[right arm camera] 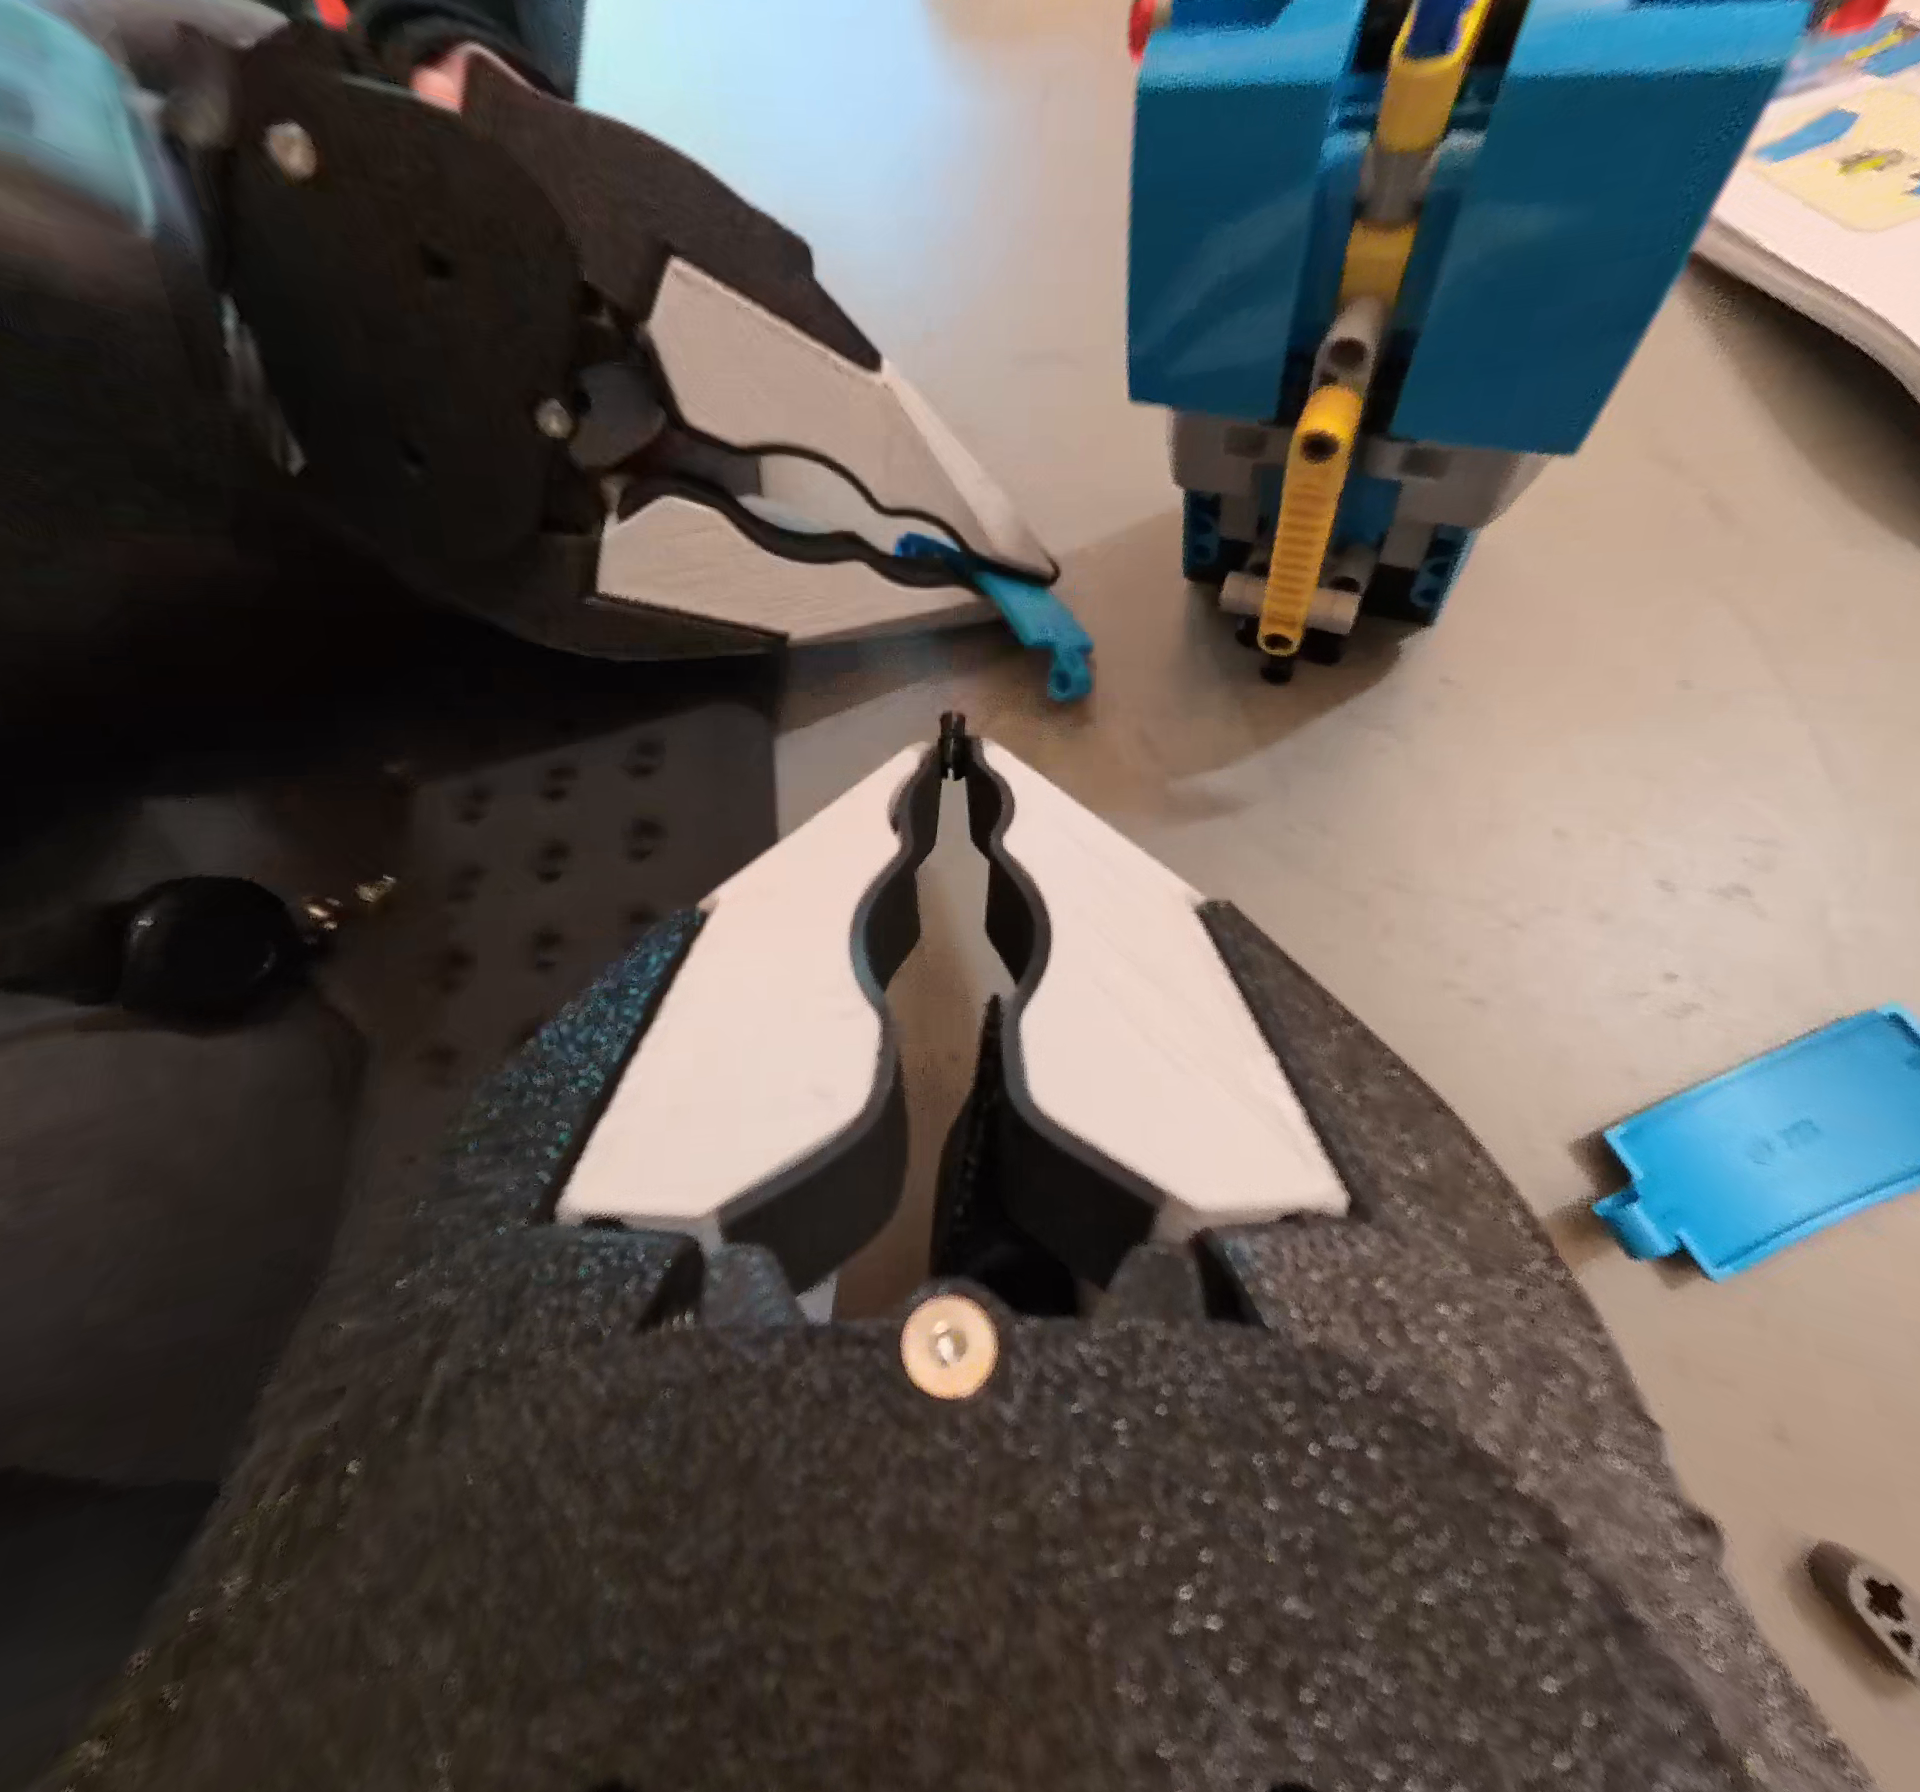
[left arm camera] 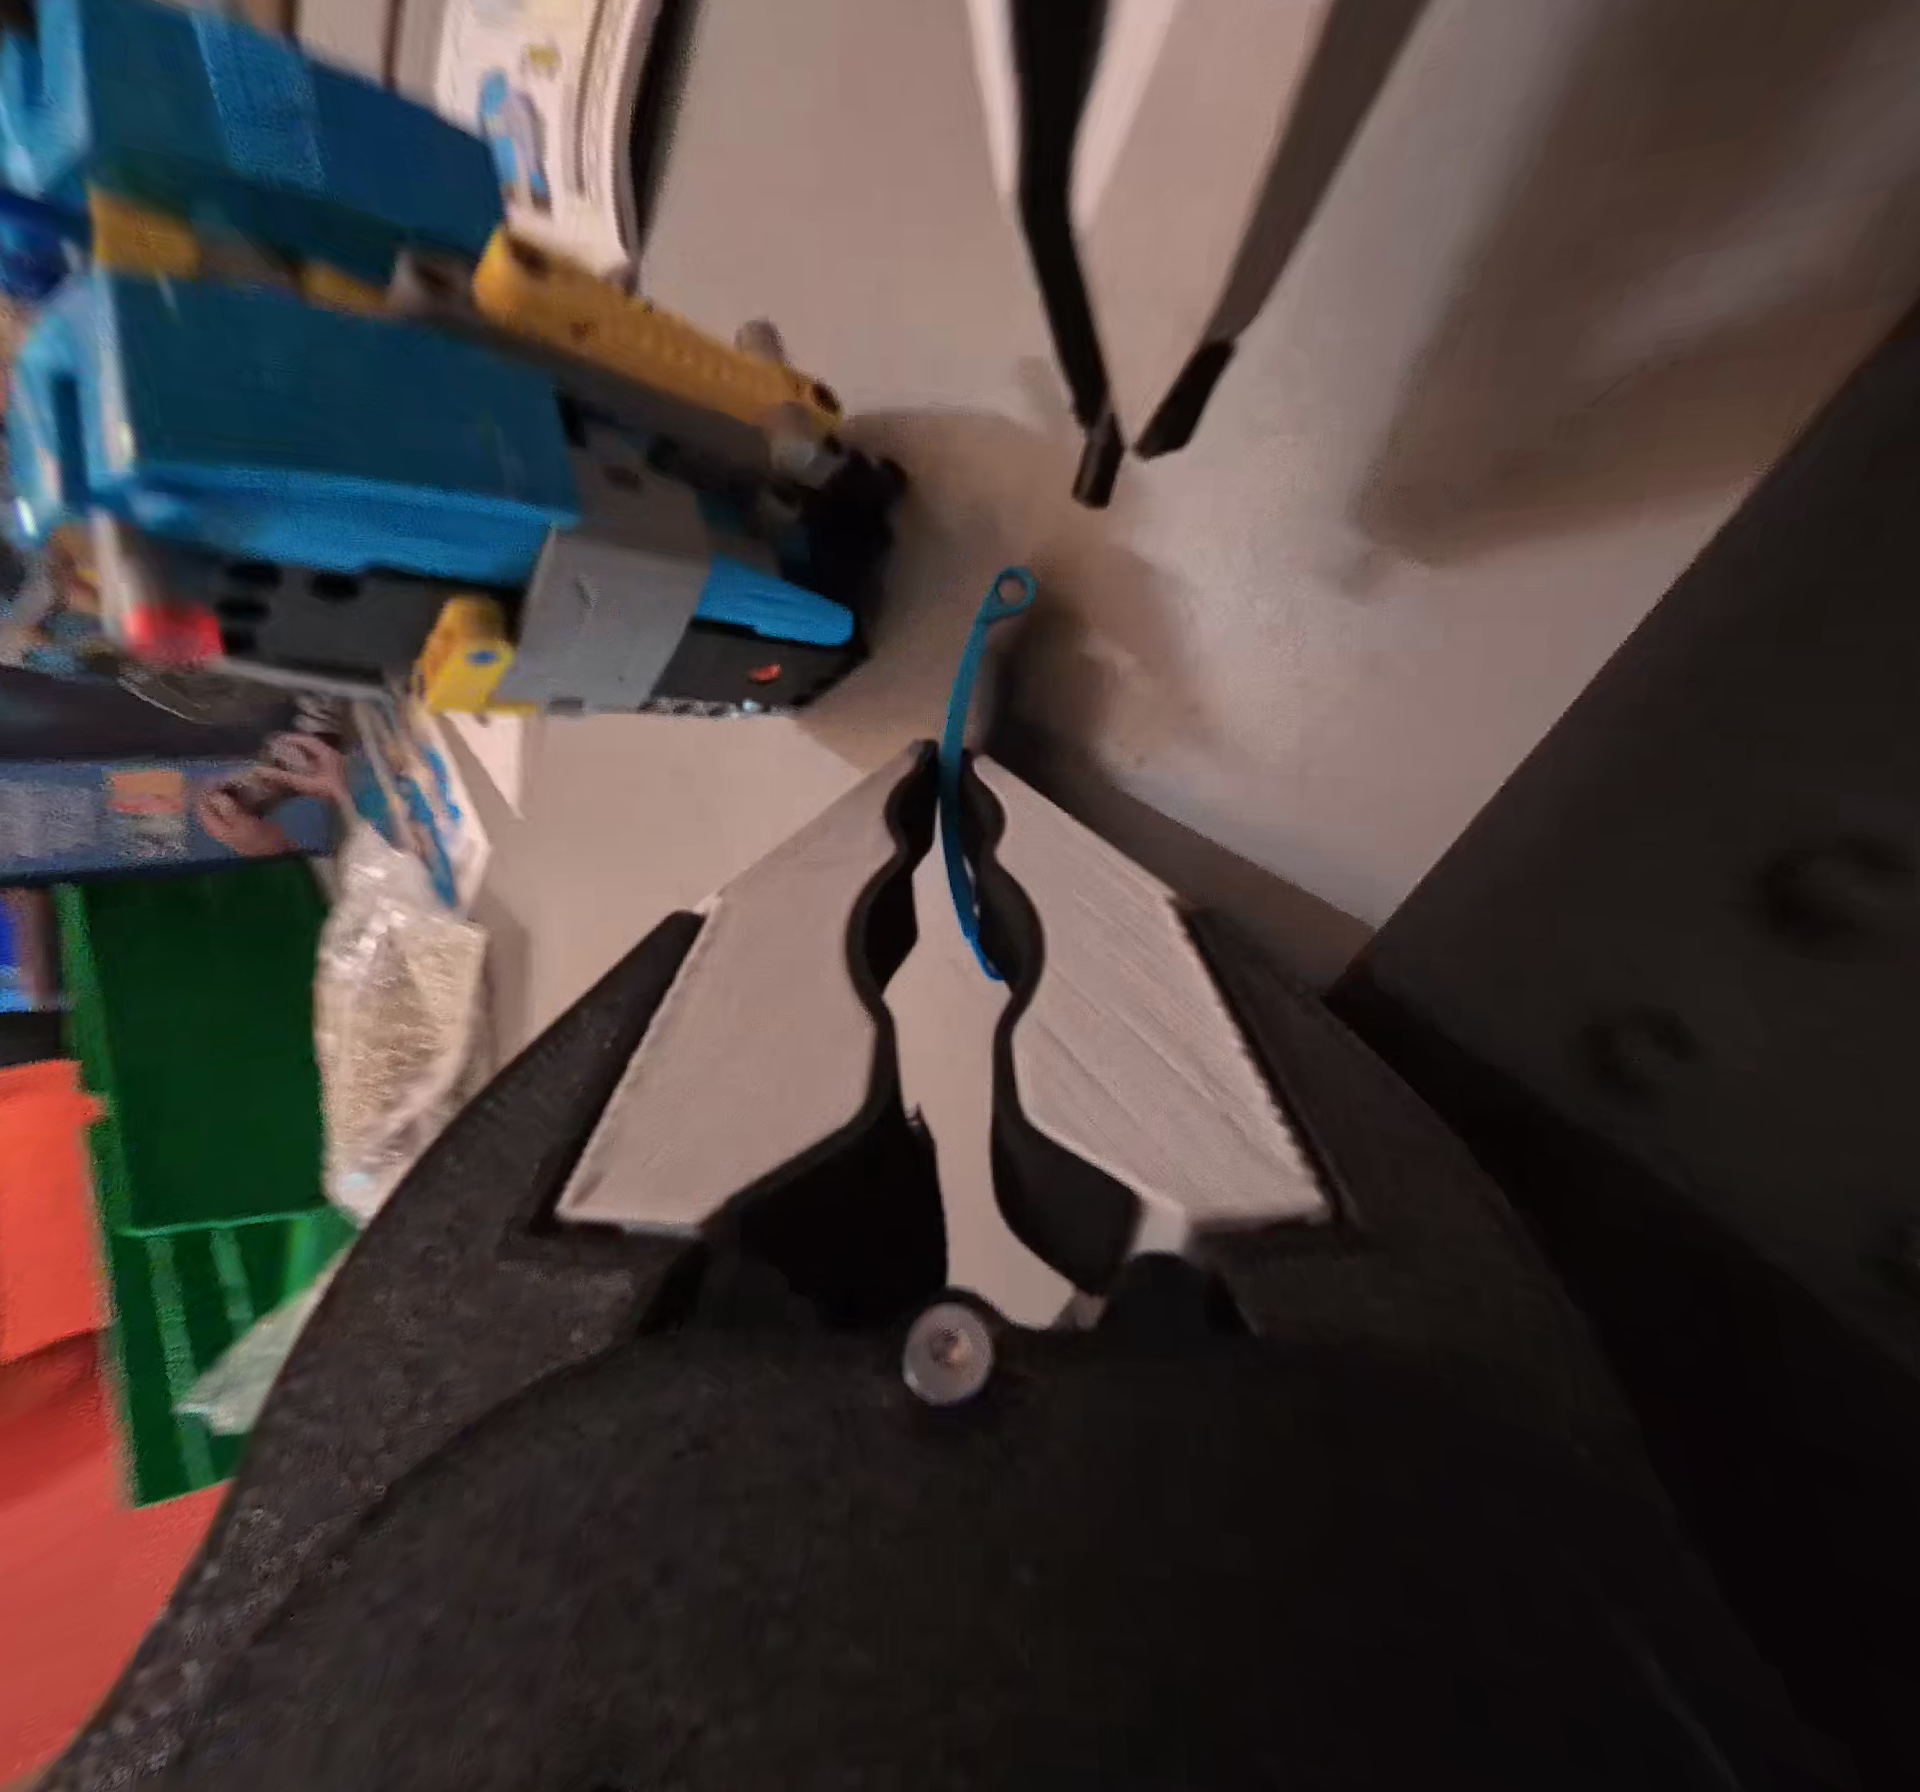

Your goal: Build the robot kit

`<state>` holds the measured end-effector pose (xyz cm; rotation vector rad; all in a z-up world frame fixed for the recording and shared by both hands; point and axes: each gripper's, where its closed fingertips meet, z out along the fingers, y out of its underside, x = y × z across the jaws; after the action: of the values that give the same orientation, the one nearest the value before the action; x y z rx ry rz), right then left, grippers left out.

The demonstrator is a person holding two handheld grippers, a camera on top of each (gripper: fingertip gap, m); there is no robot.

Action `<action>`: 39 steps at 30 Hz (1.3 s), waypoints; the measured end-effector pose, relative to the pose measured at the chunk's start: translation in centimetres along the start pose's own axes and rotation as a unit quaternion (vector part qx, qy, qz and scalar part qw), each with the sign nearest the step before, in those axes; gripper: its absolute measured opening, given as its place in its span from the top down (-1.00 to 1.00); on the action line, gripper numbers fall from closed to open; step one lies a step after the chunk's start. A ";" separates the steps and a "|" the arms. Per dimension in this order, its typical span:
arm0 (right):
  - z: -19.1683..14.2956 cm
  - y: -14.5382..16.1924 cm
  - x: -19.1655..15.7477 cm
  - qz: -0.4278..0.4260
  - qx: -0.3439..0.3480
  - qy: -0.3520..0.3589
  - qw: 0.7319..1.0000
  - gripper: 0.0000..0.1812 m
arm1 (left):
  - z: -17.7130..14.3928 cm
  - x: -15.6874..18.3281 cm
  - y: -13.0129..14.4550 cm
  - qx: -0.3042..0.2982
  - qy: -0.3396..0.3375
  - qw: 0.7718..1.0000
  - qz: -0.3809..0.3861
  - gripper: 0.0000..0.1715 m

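Note:
My left gripper [left arm camera: 943,755] is shut on a thin curved blue panel piece [left arm camera: 971,672]; the piece sticks out past the tips, with a small ring at its end. The same gripper [right arm camera: 1023,579] and blue piece [right arm camera: 1044,625] show in the right wrist view, low over the grey table. My right gripper [right arm camera: 954,750] is shut on a small black pin [right arm camera: 952,732] that pokes out of its tips; the pin points toward the blue piece, a short gap apart. The right gripper's fingers [left arm camera: 1112,438] show at the top of the left wrist view. A blue, yellow and grey brick model [right arm camera: 1444,215] stands on the table beyond both grippers and also shows in the left wrist view [left arm camera: 436,464].
A flat blue panel [right arm camera: 1766,1140] lies on the table at the right. An open instruction booklet [right arm camera: 1829,225] lies at the far right. A small grey gear [right arm camera: 1870,1607] sits at the lower right. A black perforated plate [right arm camera: 582,869] is at the left. Green and orange bins [left arm camera: 197,1067] and clear bags [left arm camera: 405,1004] show in the left wrist view. Left tips to right tips: about 7 cm.

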<state>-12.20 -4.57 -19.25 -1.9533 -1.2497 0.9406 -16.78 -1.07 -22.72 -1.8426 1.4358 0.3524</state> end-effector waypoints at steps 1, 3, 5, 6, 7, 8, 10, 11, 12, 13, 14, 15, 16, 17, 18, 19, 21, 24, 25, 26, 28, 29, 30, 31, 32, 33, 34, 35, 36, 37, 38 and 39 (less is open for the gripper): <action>0.2 0.4 0.2 -0.005 -0.012 0.009 1.000 0.95 | 0.2 0.0 -0.1 -0.005 -0.017 1.000 0.023 0.97; 0.3 1.1 0.6 -0.012 -0.029 0.022 0.999 0.95 | 0.2 0.0 -0.2 -0.017 -0.023 0.999 0.032 0.97; 0.4 1.5 1.0 -0.011 -0.039 0.031 0.999 0.95 | 0.2 0.1 -0.3 -0.018 -0.005 1.000 -0.001 0.97; 0.5 1.6 1.0 -0.008 -0.041 0.030 0.999 0.95 | 0.1 0.2 -0.3 -0.019 0.008 1.000 -0.018 0.97; 0.5 1.7 1.1 -0.004 -0.043 0.028 0.999 0.95 | -0.1 0.5 -0.5 -0.015 0.024 0.999 -0.033 0.95; 0.6 1.7 1.1 -0.002 -0.044 0.027 0.999 0.95 | -0.3 0.9 -0.8 -0.009 0.042 0.998 -0.049 0.91; 0.6 1.8 1.2 0.000 -0.045 0.026 0.999 0.95 | -0.9 1.3 -1.4 0.001 0.069 0.995 -0.077 0.74; 0.6 1.8 1.2 0.001 -0.044 0.025 0.999 0.95 | -1.1 1.4 -1.6 0.004 0.076 0.993 -0.087 0.73; 0.6 1.8 1.1 0.002 -0.044 0.024 0.999 0.95 | -1.3 1.5 -1.8 0.006 0.082 0.992 -0.093 0.71; 0.6 1.8 1.1 0.004 -0.044 0.022 0.999 0.95 | -1.6 1.6 -1.9 0.008 0.091 0.991 -0.100 0.70; 0.6 1.9 1.1 0.004 -0.045 0.022 0.999 0.95 | -1.9 1.8 -2.1 0.013 0.104 0.988 -0.110 0.69; 0.6 1.9 1.1 0.004 -0.045 0.021 0.999 0.95 | -2.3 2.2 -2.4 0.021 0.125 0.984 -0.126 0.67; 0.6 1.9 1.0 0.005 -0.044 0.020 0.999 0.95 | -2.8 2.6 -2.9 0.034 0.153 0.976 -0.148 0.67; 0.6 1.9 1.0 0.005 -0.044 0.020 0.999 0.95 | -3.4 3.0 -3.4 0.049 0.185 0.966 -0.175 0.67; 0.6 1.8 1.0 0.005 -0.043 0.020 0.999 0.95 | -3.9 3.1 -3.8 0.063 0.215 0.953 -0.205 0.67; 0.6 1.9 1.0 0.007 -0.043 0.019 0.999 0.95 | -4.3 3.0 -4.1 0.076 0.240 0.940 -0.229 0.67; 0.5 1.8 1.0 0.008 -0.041 0.018 0.999 0.95 | -4.6 2.6 -3.9 0.087 0.261 0.929 -0.249 0.67; 0.5 1.8 1.1 0.010 -0.041 0.018 0.999 0.95 | -3.8 2.6 -3.0 0.072 0.253 0.934 -0.242 0.67; 0.5 1.9 1.1 0.010 -0.042 0.019 0.999 0.95 | -3.6 2.5 -2.9 0.071 0.245 0.937 -0.237 0.67; 0.5 1.9 1.2 0.010 -0.042 0.019 0.999 0.95 | -3.5 1.9 -3.0 0.078 0.232 0.940 -0.236 0.67; 0.4 2.0 1.2 0.011 -0.042 0.020 0.999 0.95 | -3.7 0.6 -3.2 0.095 0.220 0.940 -0.242 0.68; 0.4 1.9 1.3 0.012 -0.041 0.020 0.999 0.95 | -3.7 0.6 -3.1 0.093 0.235 0.936 -0.244 0.67; 0.4 1.9 1.3 0.013 -0.040 0.018 0.999 0.95 | -3.6 0.9 -2.9 0.087 0.262 0.930 -0.244 0.66; 0.4 1.8 1.2 0.014 -0.039 0.016 0.999 0.95 | -3.4 1.0 -2.6 0.080 0.286 0.923 -0.244 0.65; 0.4 1.8 1.1 0.013 -0.039 0.015 0.999 0.95 | -3.1 1.2 -2.3 0.076 0.313 0.915 -0.245 0.65; 0.4 1.8 1.1 0.012 -0.040 0.014 0.999 0.95 | -3.0 1.4 -2.1 0.069 0.345 0.903 -0.246 0.64; 0.4 1.9 1.0 0.010 -0.040 0.014 0.999 0.95 | -2.9 1.5 -1.9 0.060 0.373 0.892 -0.247 0.62; 0.4 1.9 1.0 0.009 -0.040 0.014 0.999 0.95 | -2.8 1.6 -1.8 0.052 0.400 0.881 -0.249 0.58; 0.4 1.9 1.0 0.009 -0.040 0.014 0.999 0.95 | -3.0 1.9 -1.7 0.045 0.431 0.867 -0.246 0.56; 0.3 1.9 1.0 0.011 -0.038 0.014 0.999 0.95 | -3.1 2.1 -1.7 0.038 0.456 0.856 -0.242 0.56; 0.2 1.9 1.1 0.014 -0.037 0.014 0.999 0.95 | -2.9 2.3 -1.6 0.029 0.467 0.851 -0.239 0.56; 0.1 1.9 1.1 0.017 -0.034 0.012 0.999 0.95 | -2.8 2.6 -1.5 0.023 0.478 0.847 -0.233 0.57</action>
<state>-11.04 -4.17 -21.09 -2.0396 -1.2526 0.8986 -15.17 -4.77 -21.87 -2.3610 1.4537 -0.9719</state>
